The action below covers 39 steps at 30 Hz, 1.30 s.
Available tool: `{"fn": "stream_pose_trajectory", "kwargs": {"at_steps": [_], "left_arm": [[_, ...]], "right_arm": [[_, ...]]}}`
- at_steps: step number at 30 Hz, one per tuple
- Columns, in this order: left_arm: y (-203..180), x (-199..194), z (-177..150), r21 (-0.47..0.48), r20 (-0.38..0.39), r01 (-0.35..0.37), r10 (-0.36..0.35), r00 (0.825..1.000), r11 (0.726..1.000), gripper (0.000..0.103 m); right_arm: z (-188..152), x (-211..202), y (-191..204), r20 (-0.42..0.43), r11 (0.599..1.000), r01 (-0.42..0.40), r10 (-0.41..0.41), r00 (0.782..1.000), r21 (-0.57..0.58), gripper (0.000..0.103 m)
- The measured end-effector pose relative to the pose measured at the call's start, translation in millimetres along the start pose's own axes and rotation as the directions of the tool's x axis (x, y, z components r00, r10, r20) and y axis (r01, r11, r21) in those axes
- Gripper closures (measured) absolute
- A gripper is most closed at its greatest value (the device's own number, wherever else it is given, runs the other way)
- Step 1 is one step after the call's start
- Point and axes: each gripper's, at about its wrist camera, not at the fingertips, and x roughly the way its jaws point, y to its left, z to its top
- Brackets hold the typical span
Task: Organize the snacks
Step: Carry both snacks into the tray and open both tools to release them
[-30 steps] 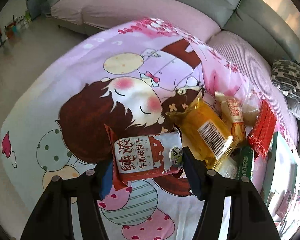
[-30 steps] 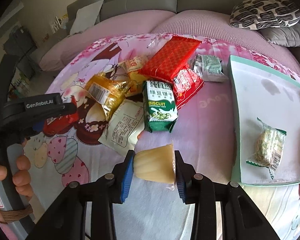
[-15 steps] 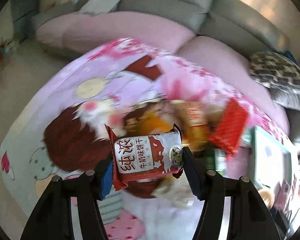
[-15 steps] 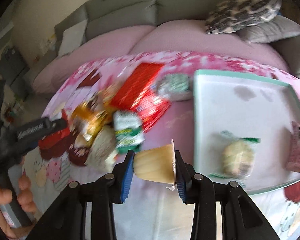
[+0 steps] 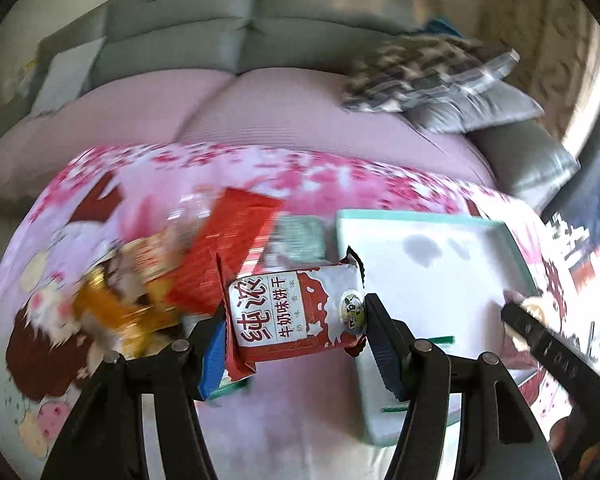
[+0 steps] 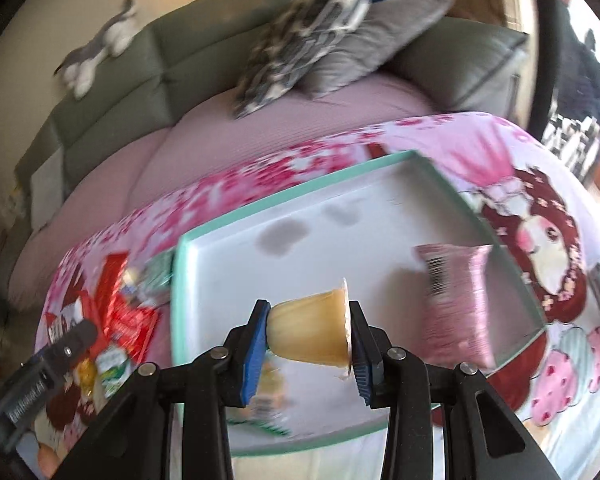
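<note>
A red-and-white biscuit packet (image 5: pixel 296 312) w/ Chinese print is clamped crosswise by the left gripper (image 5: pixel 294 334), jaws closed onto both its ends, and is held in the air above the pink cartoon-print cloth (image 5: pixel 260 168), just beside the near-left edge of the mint-rimmed white tray (image 5: pixel 416 216). A blurred heap of snacks is seen left of the tray: a big red packet (image 5: pixel 232 248), an orange-yellow wrapper (image 5: pixel 108 308), a green-grey sachet (image 5: pixel 300 236).

A yellow jelly cup (image 6: pixel 310 334) is gripped on its side by the right gripper (image 6: pixel 308 344), jaws narrowed to cup length, base and lid against the pads, and is held over the tray (image 6: pixel 300 192) interior. Inside the tray a pink packet (image 6: pixel 456 304) w/ barcode is laid at right; a green-edged wrapper (image 6: pixel 268 412) is partly hidden below the cup, approx. near the front rim. A patterned cushion (image 6: pixel 312 36) and grey sofa (image 6: pixel 148 76) are seen behind.
</note>
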Motion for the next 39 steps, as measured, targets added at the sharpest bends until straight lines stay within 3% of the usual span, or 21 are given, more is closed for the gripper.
{"fn": "stream_pose_trajectory", "kwargs": {"at_steps": [7, 12, 24, 26, 31, 39], "left_arm": [[-58.9, 37.6, -1.5, 0.151, -0.039, 0.040, -0.035, 0.999, 0.988, 0.039], [-74.7, 60.5, -4.3, 0.185, -0.072, 0.040, -0.027, 0.997, 0.982, 0.039], [-89.4, 87.9, -10.8, 0.226, -0.114, 0.033, -0.007, 0.993, 0.974, 0.038], [-90.3, 87.6, -11.5, 0.234, -0.112, 0.029, -0.002, 0.994, 0.972, 0.030], [-91.9, 79.3, -10.5, 0.247, -0.098, 0.015, 0.010, 0.995, 0.969, 0.028], [-74.9, 62.9, -4.7, 0.177, -0.129, -0.030, 0.054, 0.990, 0.984, 0.027]], "right_arm": [[8.8, 15.1, -32.4, 0.000, 0.998, 0.045, -0.045, 0.999, 0.048, 0.063], [8.9, 33.6, -37.6, -0.027, 0.998, 0.048, -0.047, 0.999, 0.045, 0.063], [4.5, 47.3, -33.1, -0.069, 0.998, 0.063, -0.061, 0.996, 0.025, 0.063], [4.4, 48.5, -33.2, -0.073, 0.998, 0.062, -0.061, 0.996, 0.024, 0.063], [4.0, 48.6, -32.8, -0.078, 0.998, 0.065, -0.062, 0.995, 0.024, 0.063], [4.9, 46.9, -35.9, -0.082, 0.997, 0.065, -0.062, 0.995, 0.043, 0.062]]}}
